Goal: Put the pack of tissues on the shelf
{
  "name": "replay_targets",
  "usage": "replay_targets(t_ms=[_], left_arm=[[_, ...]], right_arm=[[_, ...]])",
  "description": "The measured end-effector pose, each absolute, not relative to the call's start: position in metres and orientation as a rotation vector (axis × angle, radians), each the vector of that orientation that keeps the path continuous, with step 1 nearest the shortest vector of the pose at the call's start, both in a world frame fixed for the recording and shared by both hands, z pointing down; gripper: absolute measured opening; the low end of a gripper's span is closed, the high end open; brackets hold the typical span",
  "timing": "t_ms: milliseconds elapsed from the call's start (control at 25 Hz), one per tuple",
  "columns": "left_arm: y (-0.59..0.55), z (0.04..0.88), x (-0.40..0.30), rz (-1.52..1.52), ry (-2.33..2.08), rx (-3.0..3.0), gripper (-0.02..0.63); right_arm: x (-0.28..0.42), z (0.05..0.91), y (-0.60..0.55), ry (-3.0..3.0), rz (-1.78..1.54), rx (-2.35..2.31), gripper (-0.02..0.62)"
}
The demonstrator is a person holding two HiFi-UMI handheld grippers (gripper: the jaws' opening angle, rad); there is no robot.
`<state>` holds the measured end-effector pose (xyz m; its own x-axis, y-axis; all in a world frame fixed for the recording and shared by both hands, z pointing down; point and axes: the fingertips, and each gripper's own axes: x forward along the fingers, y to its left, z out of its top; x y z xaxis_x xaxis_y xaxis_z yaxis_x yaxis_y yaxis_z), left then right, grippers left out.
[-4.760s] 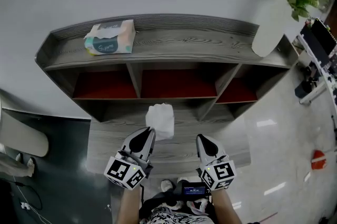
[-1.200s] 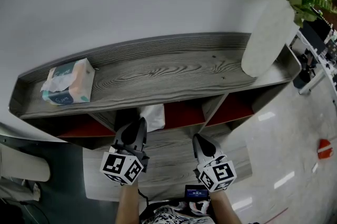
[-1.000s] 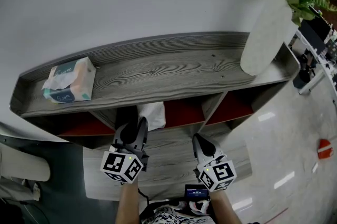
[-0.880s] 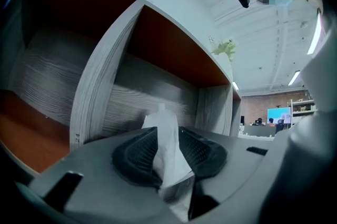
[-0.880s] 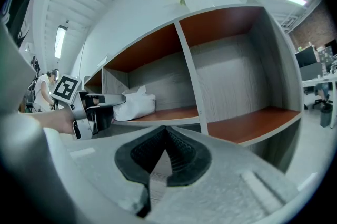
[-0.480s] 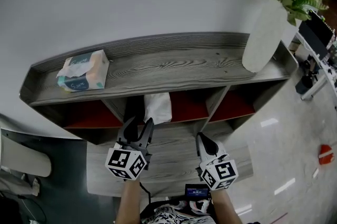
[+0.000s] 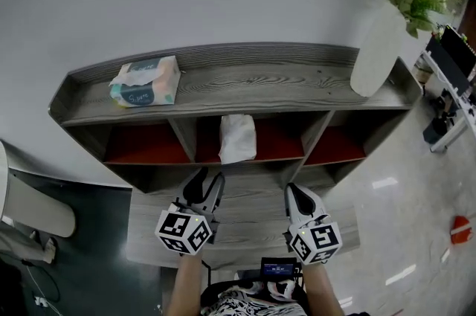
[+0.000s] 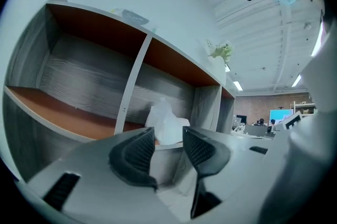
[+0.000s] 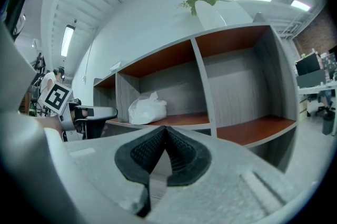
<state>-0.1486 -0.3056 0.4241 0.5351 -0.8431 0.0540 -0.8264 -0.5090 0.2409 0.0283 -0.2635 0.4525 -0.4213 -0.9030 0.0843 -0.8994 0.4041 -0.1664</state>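
The white soft pack of tissues lies on the red-brown floor of the middle compartment of the grey wooden shelf. It also shows in the left gripper view, where the pack sits just beyond the jaws, and in the right gripper view, where the pack lies off to the left. My left gripper is in front of that compartment. Its jaws have just opened and stand open with nothing between them. My right gripper hovers to the right, shut and empty.
A box of tissues rests on the shelf top at the left. A white vase with a green plant stands on the top at the right. A low grey board lies under the grippers. A pale chair is at the far left.
The left gripper carried the white pack into the middle compartment, let it go and drew back. The pack now lies there alone. The right gripper stayed shut beside it.
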Motion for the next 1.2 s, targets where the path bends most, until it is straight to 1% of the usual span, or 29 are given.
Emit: replay_targets(t_ms=[240, 680, 800, 1200], left_arm=[[-0.276, 0.43, -0.148, -0.099, -1.379, 2.531, 0.08], [-0.241, 0.433, -0.165, -0.107, -1.436, 2.506, 0.016], [-0.236, 0.434, -0.165, -0.101, -1.434, 2.51, 0.008], [-0.229, 0.435, -0.164, -0.089, -1.399, 2.508, 0.008]], right_arm=[[0.013, 0.444, -0.251, 2.674, -0.235, -1.626, 0.005], [0.001, 0.445, -0.222, 2.708, -0.213, -1.59, 0.005], [0.001, 0.445, -0.216, 2.706, -0.209, -1.592, 0.005], [-0.001, 0.441, -0.208, 2.717, -0.17, -1.606, 0.005]])
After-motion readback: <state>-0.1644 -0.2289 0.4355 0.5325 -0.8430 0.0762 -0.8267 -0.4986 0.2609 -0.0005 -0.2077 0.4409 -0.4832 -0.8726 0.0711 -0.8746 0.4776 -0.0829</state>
